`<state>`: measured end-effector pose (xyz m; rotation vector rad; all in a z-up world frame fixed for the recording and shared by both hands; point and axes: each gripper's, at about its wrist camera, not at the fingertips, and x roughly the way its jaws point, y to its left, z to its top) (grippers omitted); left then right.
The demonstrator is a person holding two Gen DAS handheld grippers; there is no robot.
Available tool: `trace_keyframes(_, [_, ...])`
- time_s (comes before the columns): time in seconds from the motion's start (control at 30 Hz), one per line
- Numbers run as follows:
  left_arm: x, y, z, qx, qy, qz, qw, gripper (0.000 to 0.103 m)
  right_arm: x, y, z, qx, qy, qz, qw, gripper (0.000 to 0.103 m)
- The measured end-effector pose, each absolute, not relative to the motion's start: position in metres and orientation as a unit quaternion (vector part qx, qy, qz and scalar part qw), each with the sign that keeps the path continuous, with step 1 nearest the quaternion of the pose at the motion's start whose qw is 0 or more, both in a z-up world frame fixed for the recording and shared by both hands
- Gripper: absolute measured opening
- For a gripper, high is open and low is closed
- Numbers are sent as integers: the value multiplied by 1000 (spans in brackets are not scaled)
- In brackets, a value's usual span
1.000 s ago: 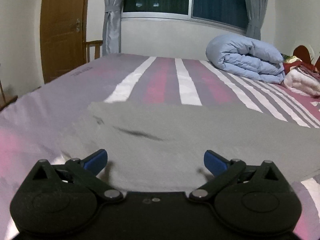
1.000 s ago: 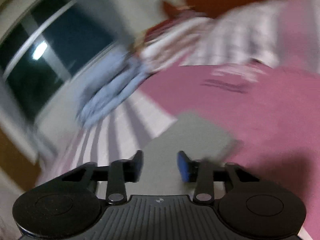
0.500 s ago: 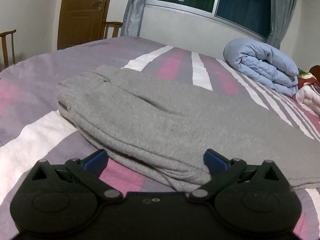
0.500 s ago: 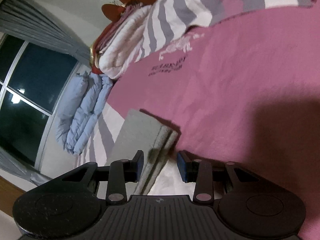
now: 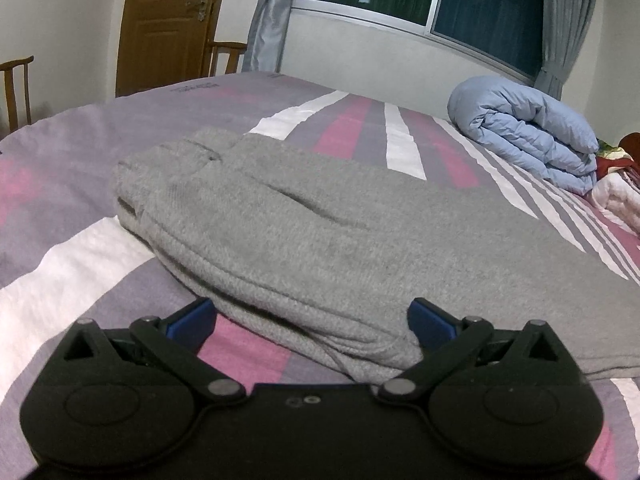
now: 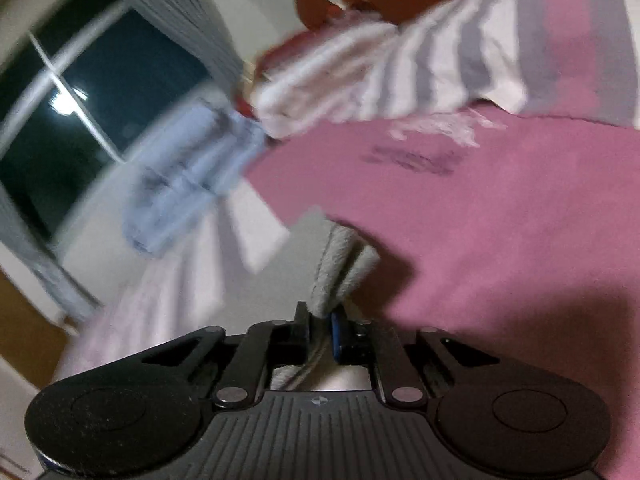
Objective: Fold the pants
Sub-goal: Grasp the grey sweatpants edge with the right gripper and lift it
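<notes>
Mostly no legible writing: there's dark print on the purple-and-pink striped bed cover (image 5: pixel 80 184) near its far edge in the left wrist view, and a dark line of lettering under a white motif on the pink part in the right wrist view, but both are too small or blurred to read.

Left gripper (image 5: pixel 312 320): jaws wide apart, blue pads either side of the near folded edge of the grey pants (image 5: pixel 320 232). Whether the right-hand pad touches the fabric can't be told; nothing is clamped.

Right gripper (image 6: pixel 319 326): jaws have just been closing, now nearly together and pinched on the cuff end of the pants (image 6: pixel 340 264), w/ the ribbed grey layers bunched up between the pads.

Pants lie flat on the bed, doubled leg on leg, waistband end toward the door side, legs running off to the right in the left wrist view. A rolled light-blue duvet (image 5: pixel 524 132) sits well apart, by the window wall. Right wrist view is motion-blurred.
</notes>
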<state>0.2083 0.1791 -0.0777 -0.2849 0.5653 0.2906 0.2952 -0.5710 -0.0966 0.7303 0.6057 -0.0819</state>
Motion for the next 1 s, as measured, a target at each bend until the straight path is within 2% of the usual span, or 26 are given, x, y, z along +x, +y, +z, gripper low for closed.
trace_keyframes(0.43, [205,182,-77,-147,274,140,940,98,292,-588,-101,444,279,-23,851,16])
trace_keyframes(0.63, [201,178,-73,-139,265,143,943,98,301,-582,-102,445,275,-27,852,20])
trace_keyframes(0.73, [198,178,-71,-138,258,141,946,97,305,-577,-94,430,280,-29,857,20])
trace_keyframes(0.8, [196,179,-67,-136,251,148,947,97,305,-568,-84,413,271,-24,869,14])
trace_keyframes(1.0, [170,199,-54,-123,216,241,938,97,307,-513,-38,360,233,8,903,14])
